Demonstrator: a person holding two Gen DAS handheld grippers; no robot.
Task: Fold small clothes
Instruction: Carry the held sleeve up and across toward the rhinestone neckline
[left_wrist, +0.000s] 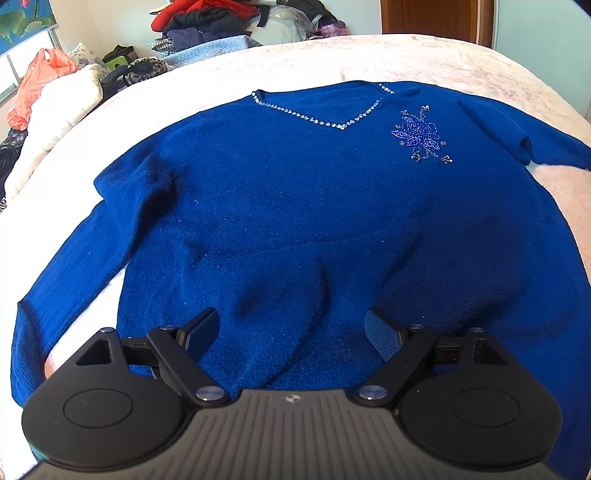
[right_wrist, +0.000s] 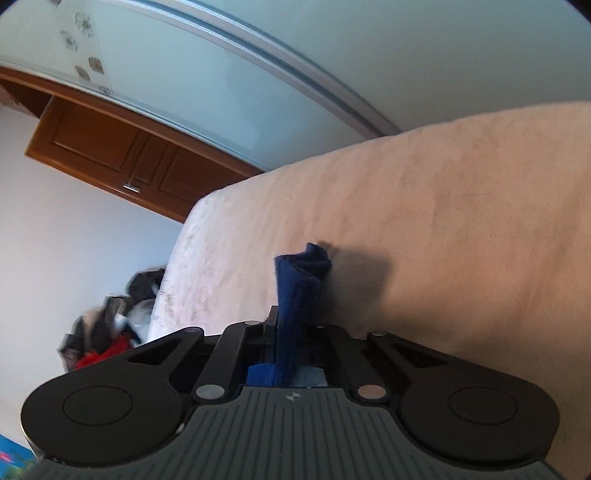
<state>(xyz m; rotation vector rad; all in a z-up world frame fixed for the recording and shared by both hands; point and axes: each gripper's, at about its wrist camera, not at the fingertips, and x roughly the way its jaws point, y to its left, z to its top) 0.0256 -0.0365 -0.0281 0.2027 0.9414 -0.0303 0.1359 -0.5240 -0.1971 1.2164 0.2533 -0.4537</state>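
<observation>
sweater (left_wrist: 295, 206) lies face up and spread on the bed (left_wrist: 424, 59), sleeves out — we judge the first fold is only starting. our left gripper (left_wrist: 291, 332) hovers over the hem with jaws apart; our right gripper (right_wrist: 295, 332) is clamped on a bunched blue edge. next, we should carry that edge across the body.
</observation>
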